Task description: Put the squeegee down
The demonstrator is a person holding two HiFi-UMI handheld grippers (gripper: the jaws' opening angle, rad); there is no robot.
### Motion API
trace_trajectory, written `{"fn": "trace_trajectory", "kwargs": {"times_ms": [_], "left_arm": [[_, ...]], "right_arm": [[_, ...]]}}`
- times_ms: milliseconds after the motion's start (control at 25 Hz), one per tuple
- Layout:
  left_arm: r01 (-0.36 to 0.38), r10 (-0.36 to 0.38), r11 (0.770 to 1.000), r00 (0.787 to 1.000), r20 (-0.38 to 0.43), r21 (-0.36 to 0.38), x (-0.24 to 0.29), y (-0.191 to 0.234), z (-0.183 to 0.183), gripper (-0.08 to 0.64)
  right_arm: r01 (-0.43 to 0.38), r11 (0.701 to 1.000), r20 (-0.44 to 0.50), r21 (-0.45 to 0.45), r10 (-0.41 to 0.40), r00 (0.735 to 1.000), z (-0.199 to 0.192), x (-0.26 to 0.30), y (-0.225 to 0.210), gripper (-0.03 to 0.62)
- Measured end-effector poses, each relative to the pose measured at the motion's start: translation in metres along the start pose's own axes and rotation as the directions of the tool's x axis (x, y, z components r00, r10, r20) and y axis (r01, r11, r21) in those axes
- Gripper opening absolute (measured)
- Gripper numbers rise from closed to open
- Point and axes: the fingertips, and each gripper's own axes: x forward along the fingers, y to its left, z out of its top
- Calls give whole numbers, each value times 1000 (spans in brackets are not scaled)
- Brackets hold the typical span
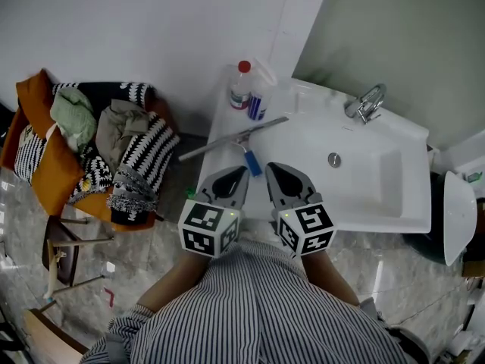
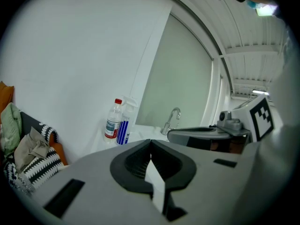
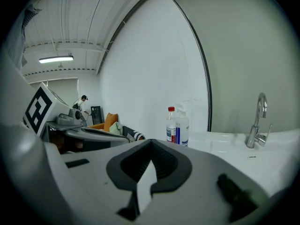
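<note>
left gripper (image 2: 150,142): jaws pressed together on nothing, held low by the person's striped shirt (image 1: 258,309), aimed at the sink counter (image 1: 221,123).
right gripper (image 3: 151,142): also closed and empty, side by side with the left.
squeegee (image 1: 227,141): lies flat on the counter just ahead of both grippers, blue handle (image 1: 252,162) toward them, touching neither.
spray bottle (image 1: 260,97), red-capped bottle (image 1: 240,86): upright behind the blade.
reading: the set-down looks finished, and both grippers sit clear of the squeegee.

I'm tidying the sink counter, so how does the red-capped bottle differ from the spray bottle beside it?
The red-capped bottle has a round cap, the spray bottle a white trigger. The red-capped bottle wears a label, the spray bottle blue stripes. Both stand upright, side by side.
</note>
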Motion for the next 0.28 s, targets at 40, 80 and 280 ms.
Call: {"fn": "trace_trajectory", "kwargs": {"times_ms": [40, 80, 280], "left_arm": [[1, -1, 1000, 1000, 1, 0, 0, 0, 0, 14], [2, -2, 1000, 1000, 2, 0, 0, 0, 0, 14], [13, -13, 1000, 1000, 1, 3, 0, -2, 0, 14]], "right_arm": [[-1, 1000, 0, 0, 1, 1000, 0, 0, 1, 15], [-1, 1000, 1, 0, 1, 1000, 0, 0, 1, 15], [2, 1000, -2, 0, -2, 1000, -1, 0, 3, 15]]}}
